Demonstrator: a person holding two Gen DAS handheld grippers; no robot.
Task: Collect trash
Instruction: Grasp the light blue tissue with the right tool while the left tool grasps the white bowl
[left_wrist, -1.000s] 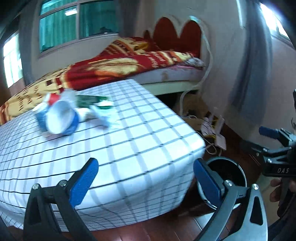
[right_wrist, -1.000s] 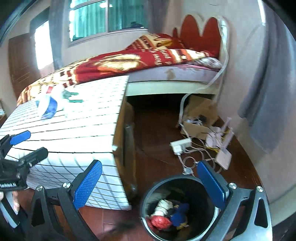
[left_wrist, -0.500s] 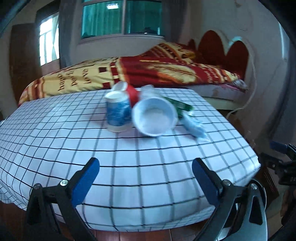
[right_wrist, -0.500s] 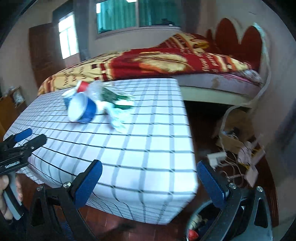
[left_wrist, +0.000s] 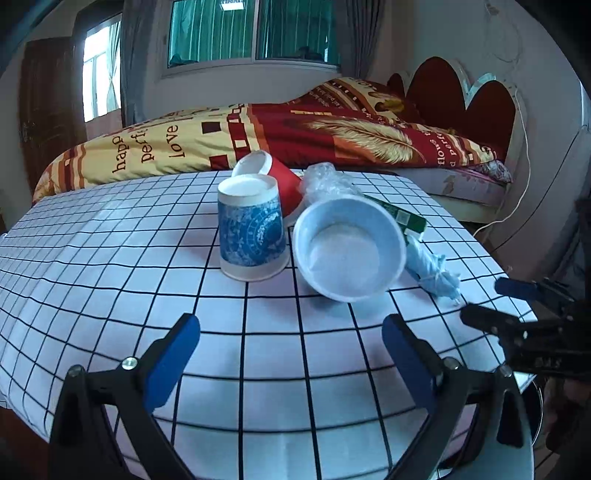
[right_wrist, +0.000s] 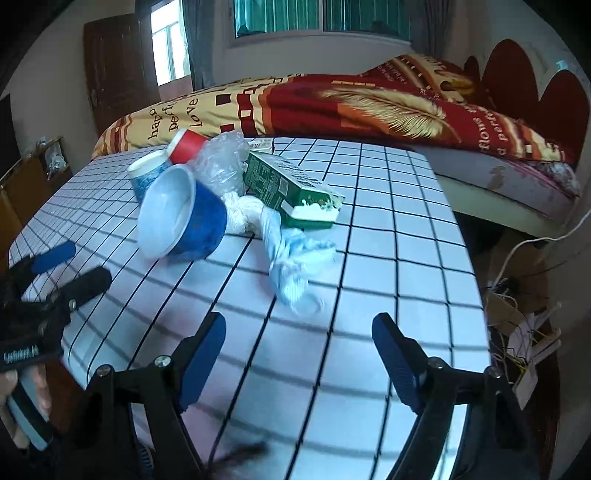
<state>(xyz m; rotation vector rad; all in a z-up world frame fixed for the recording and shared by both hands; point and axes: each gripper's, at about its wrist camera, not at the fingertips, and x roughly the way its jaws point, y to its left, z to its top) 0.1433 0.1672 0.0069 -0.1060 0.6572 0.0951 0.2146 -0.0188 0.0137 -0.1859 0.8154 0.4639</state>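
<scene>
Trash lies in a cluster on the checked tablecloth (left_wrist: 110, 280): an upside-down blue patterned cup (left_wrist: 251, 232), a blue bowl on its side (left_wrist: 349, 249) (right_wrist: 181, 218), a red cup (left_wrist: 275, 175) (right_wrist: 184, 146), crumpled clear plastic (right_wrist: 221, 162), a green carton (right_wrist: 291, 186) and a twisted white-blue tissue (right_wrist: 291, 258) (left_wrist: 434, 271). My left gripper (left_wrist: 291, 358) is open and empty, short of the cups. My right gripper (right_wrist: 299, 354) is open and empty, just short of the tissue.
A bed with a red and yellow blanket (left_wrist: 295, 133) stands behind the table. Cables and a cardboard box (right_wrist: 517, 295) lie on the floor at the right. A bin rim (left_wrist: 532, 406) shows below the table's right corner.
Both grippers have swung from the bin and floor up to the table and come closer to the trash pile. Both stay open and empty.
</scene>
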